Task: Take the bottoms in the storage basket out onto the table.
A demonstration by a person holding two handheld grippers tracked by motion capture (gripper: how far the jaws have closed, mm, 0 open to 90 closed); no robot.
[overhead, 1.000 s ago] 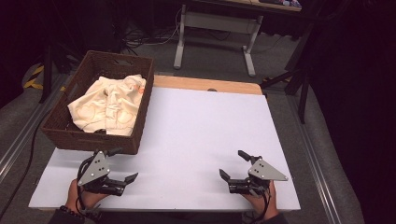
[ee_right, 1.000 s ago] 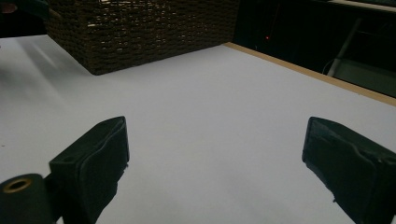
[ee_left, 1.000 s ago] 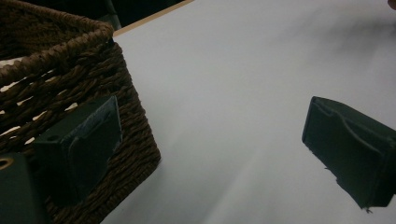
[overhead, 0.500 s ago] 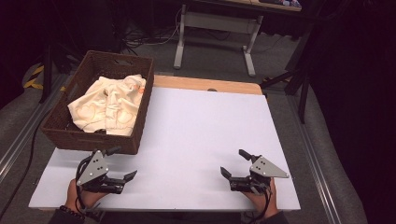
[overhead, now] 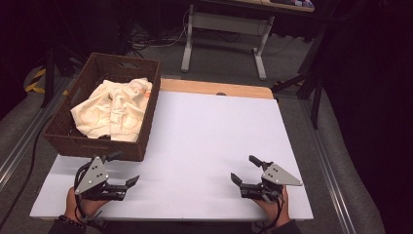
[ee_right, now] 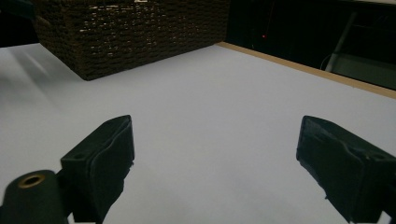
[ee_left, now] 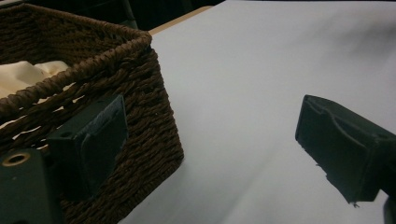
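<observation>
Fingers of left gripper (overhead: 118, 169) wide apart, empty, beside basket (overhead: 97, 146)

Cream cloth (overhead: 113, 111) in wicker basket (overhead: 97, 146) beside left hand-held gripper (overhead: 119, 169)

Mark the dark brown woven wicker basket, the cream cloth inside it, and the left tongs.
dark brown woven wicker basket (overhead: 97, 147): high view, near wall.
cream cloth (overhead: 114, 109): high view, middle of the folds.
left tongs (overhead: 122, 169): high view, midway between the open tips.
</observation>
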